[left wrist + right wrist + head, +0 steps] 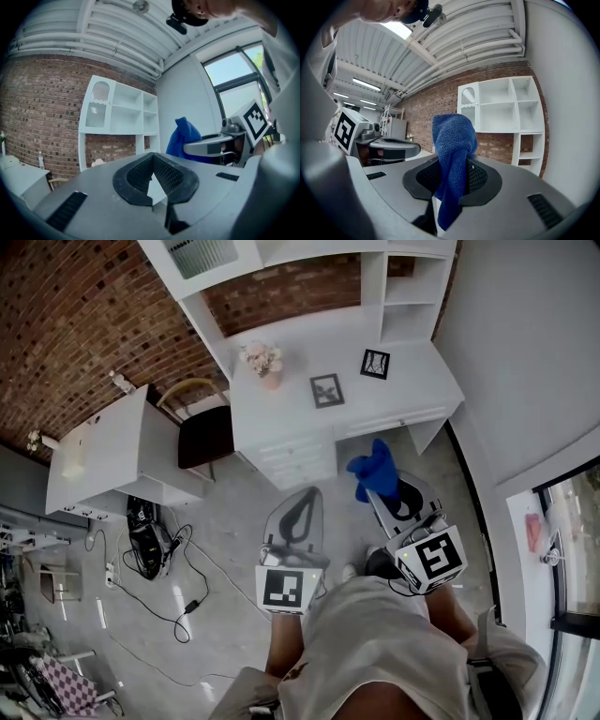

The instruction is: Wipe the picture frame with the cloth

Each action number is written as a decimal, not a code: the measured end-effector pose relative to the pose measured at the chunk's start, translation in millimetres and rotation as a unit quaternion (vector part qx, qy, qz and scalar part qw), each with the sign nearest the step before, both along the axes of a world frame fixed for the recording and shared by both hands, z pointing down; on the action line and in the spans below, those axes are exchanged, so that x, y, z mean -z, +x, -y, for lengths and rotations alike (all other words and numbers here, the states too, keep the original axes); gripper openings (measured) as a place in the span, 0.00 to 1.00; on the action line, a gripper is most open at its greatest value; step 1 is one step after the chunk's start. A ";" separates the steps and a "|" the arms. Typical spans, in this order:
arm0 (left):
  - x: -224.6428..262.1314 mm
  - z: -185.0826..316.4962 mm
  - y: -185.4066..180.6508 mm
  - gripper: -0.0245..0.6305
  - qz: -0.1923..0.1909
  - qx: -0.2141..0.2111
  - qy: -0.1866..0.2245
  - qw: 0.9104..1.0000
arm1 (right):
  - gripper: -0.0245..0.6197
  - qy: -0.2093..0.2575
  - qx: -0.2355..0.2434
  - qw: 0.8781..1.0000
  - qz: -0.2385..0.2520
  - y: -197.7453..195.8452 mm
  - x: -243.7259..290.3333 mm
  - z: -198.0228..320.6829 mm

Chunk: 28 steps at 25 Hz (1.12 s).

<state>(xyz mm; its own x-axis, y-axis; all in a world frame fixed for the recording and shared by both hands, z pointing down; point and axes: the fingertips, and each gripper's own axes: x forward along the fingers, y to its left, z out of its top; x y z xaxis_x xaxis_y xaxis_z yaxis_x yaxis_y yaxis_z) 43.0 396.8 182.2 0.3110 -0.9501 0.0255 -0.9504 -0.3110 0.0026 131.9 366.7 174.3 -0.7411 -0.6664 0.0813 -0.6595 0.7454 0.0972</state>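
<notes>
Two dark picture frames stand on the white desk [281,423], one near the middle [326,390] and one further right [375,364]. My right gripper [382,491] [452,165] is shut on a blue cloth [373,472] [451,140], which bunches above the jaws and hangs below them. That cloth [180,138] also shows in the left gripper view. My left gripper [305,498] [153,161] is beside it, its jaws together with nothing between them. Both grippers are held over the floor, well short of the desk.
A pink pot of flowers [264,364] stands on the desk's left part. A dark chair [204,432] and a white side table [112,448] are to the left. Cables and a power strip [150,545] lie on the floor. White shelves [117,110] rise over the desk; a window [572,540] is at the right.
</notes>
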 end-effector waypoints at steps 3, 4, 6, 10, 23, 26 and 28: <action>-1.0 12.1 -5.4 0.04 -0.004 -0.002 -0.001 1.000 | 0.18 -0.002 -0.004 1.000 -0.001 -5.7 -0.5 12.0; -1.5 16.1 -6.8 0.04 -0.004 -0.003 0.000 1.000 | 0.18 -0.002 -0.004 1.000 -0.002 -7.6 -1.0 16.0; -3.0 23.4 -9.3 0.04 -0.006 -0.003 -0.001 1.000 | 0.18 -0.002 -0.001 1.000 -0.003 -11.1 -3.2 23.6; -6.6 41.3 -14.7 0.04 -0.005 -0.001 -0.003 1.000 | 0.18 -0.004 0.004 1.000 -0.004 -18.1 -5.9 41.9; -3.0 125.5 -32.8 0.04 -0.006 0.014 -0.008 1.000 | 0.18 -0.017 0.018 1.000 -0.003 -37.1 -6.7 132.1; -3.2 147.6 -34.1 0.04 -0.001 0.019 -0.009 1.000 | 0.18 -0.022 0.026 0.999 -0.001 -40.1 -8.7 156.7; -3.5 162.1 -35.9 0.04 0.000 0.022 -0.011 1.000 | 0.18 -0.026 0.030 0.999 0.001 -43.3 -9.2 173.3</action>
